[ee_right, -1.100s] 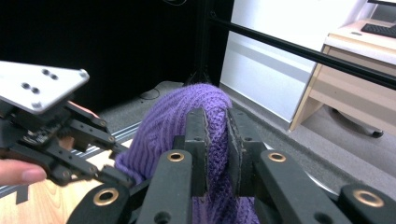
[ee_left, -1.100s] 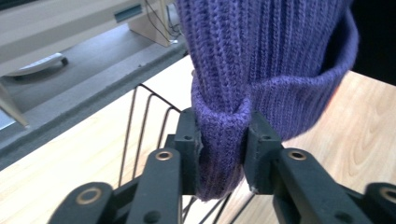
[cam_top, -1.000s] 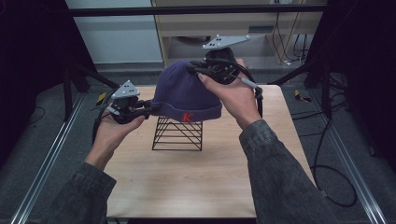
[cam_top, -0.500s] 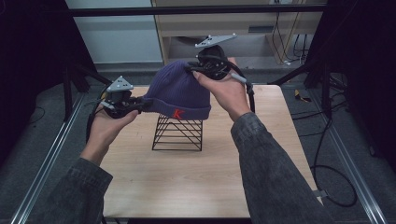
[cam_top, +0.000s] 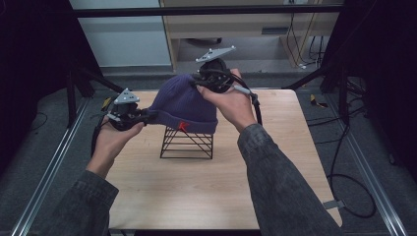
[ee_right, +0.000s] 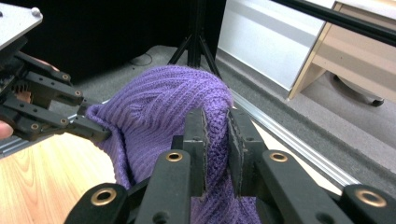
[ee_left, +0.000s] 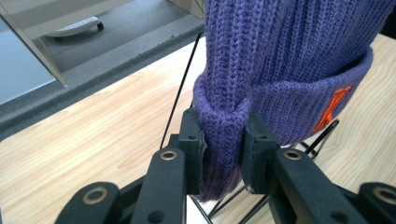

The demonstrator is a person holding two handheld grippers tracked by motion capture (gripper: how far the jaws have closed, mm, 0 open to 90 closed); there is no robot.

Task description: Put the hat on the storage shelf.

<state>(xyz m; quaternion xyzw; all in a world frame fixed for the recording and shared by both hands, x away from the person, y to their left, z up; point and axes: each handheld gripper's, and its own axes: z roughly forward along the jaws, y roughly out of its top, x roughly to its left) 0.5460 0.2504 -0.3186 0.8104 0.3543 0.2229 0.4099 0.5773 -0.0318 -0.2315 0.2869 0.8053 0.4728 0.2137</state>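
Beanie point(cam_top: 184, 105) lower, nearer wire stand point(cam_top: 187, 143).

The top of the wire rack point(cam_top: 187, 145) is covered by the purple beanie point(cam_top: 184, 105); the beanie's orange mark point(ee_left: 334, 107) is partly folded out of sight; its crown is cut off by the left gripper view's upper edge.

Orange "K" mark on beanie point(ee_left: 332, 108) cuff; nothing else legible.

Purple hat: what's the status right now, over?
Left claw and right claw both shut on purple hat. Hat above wire rack. Nothing in the way.
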